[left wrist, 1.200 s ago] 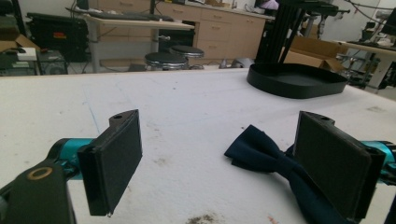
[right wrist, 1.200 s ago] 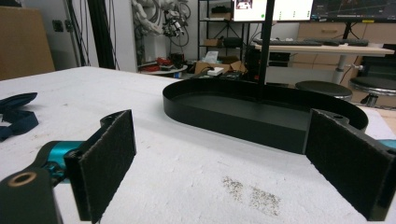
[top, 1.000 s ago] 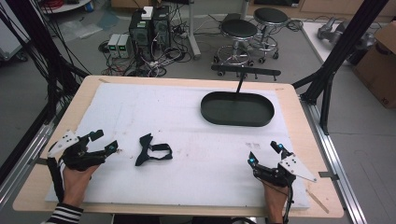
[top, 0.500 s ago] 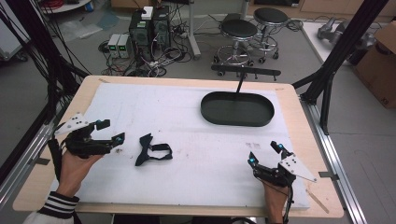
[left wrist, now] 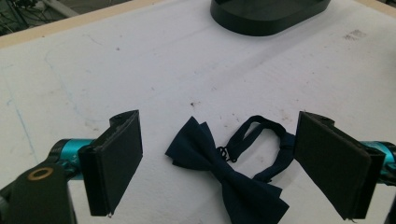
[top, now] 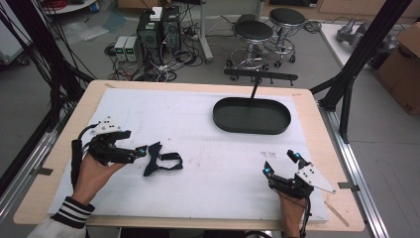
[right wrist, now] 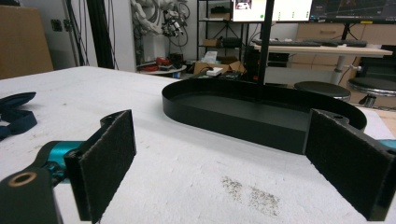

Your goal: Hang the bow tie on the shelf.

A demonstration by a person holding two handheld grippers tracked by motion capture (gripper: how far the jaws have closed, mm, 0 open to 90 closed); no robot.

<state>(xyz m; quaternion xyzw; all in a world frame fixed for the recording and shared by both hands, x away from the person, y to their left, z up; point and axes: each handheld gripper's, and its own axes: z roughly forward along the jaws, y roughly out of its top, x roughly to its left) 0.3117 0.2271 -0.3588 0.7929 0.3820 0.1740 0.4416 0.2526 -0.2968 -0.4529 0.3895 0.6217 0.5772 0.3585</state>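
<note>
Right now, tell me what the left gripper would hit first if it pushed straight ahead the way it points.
The left gripper, open, points at the dark navy fabric bow tie lying on the white padded table cover. It would likely meet the bow tie first, though depth is hard to judge.

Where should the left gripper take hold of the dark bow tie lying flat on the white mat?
Probably at the knot of the bow tie, the narrow waist between its two flared wings. The left gripper already has its jaws open on either side of it, so it could come down from above and close across that waist. The thin strap loop lies too flat to pinch well.
</note>
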